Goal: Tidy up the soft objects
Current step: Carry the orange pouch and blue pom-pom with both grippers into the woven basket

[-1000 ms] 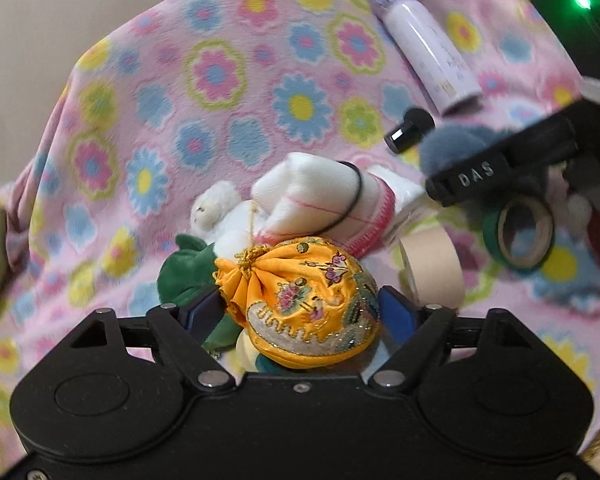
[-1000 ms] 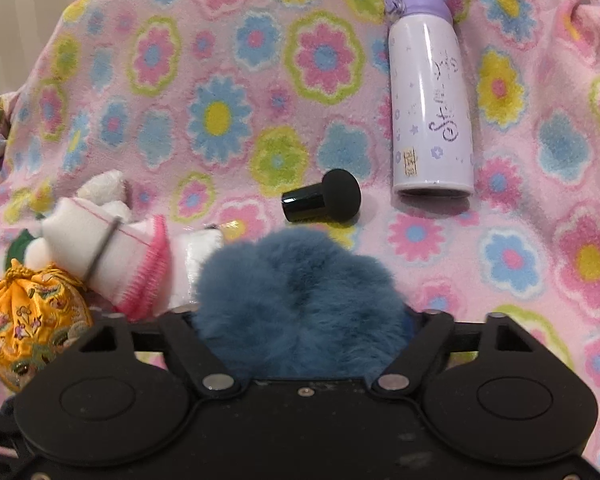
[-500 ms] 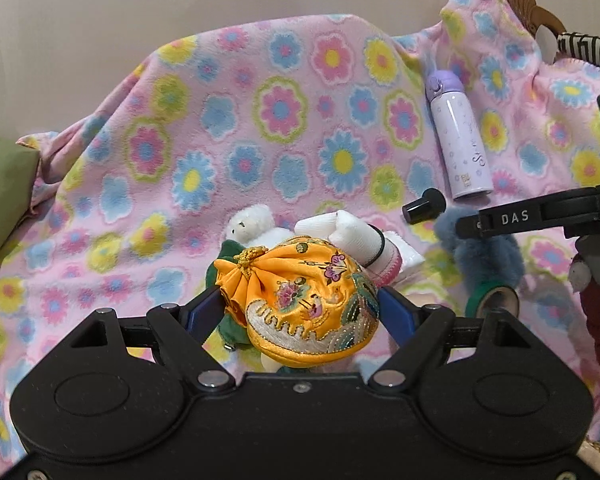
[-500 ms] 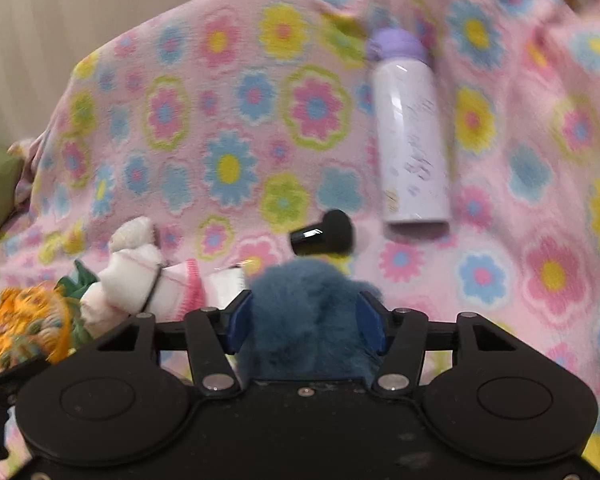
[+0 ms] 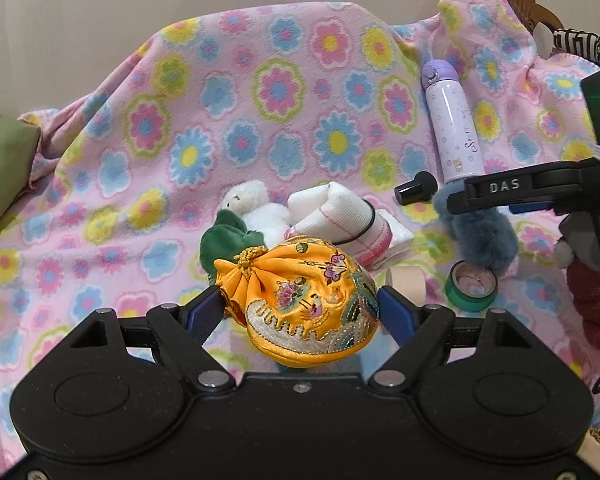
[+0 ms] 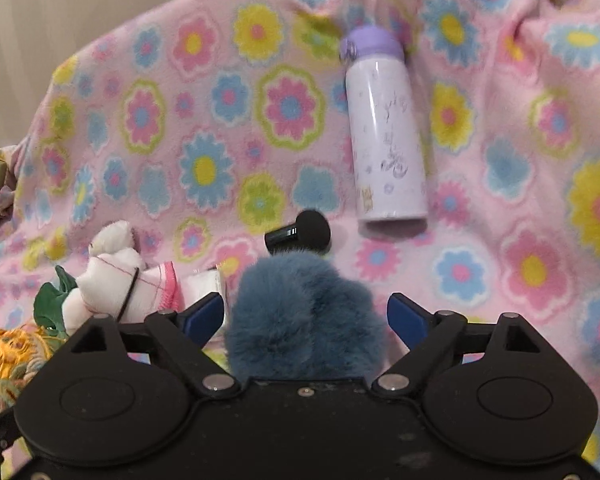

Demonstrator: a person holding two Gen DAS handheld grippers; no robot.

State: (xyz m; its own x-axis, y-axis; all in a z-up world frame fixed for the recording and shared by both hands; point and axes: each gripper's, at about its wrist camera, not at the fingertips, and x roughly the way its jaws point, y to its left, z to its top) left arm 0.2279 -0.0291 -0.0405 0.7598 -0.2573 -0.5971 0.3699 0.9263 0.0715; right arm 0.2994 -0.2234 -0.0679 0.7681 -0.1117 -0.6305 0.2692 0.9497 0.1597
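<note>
Orange embroidered pouch (image 5: 304, 304) pinched between left gripper (image 5: 300, 312) pads, its underside hidden by the gripper body. Blue fur puff (image 6: 304, 320) sits between right gripper (image 6: 306, 316) jaws, which have just been opening; pads stand clear of it. Beyond the puff: black brush (image 6: 298, 234), lilac bottle (image 6: 384, 132). Blurred floral blanket (image 6: 204, 120) beneath.

Left gripper (image 5: 300, 312), seen along its own axis: both blue-padded fingers (image 5: 204, 312) press against the sides of the orange embroidered pouch (image 5: 300, 312), which hangs clamped between them, angled downward. Right gripper (image 6: 306, 316): jaws have just been opening; the blue fingers (image 6: 410, 320) stand spread with a visible gap on the right side of the blue furry ball (image 6: 300, 320) lying between them; contact on the left side is uncertain.
</note>
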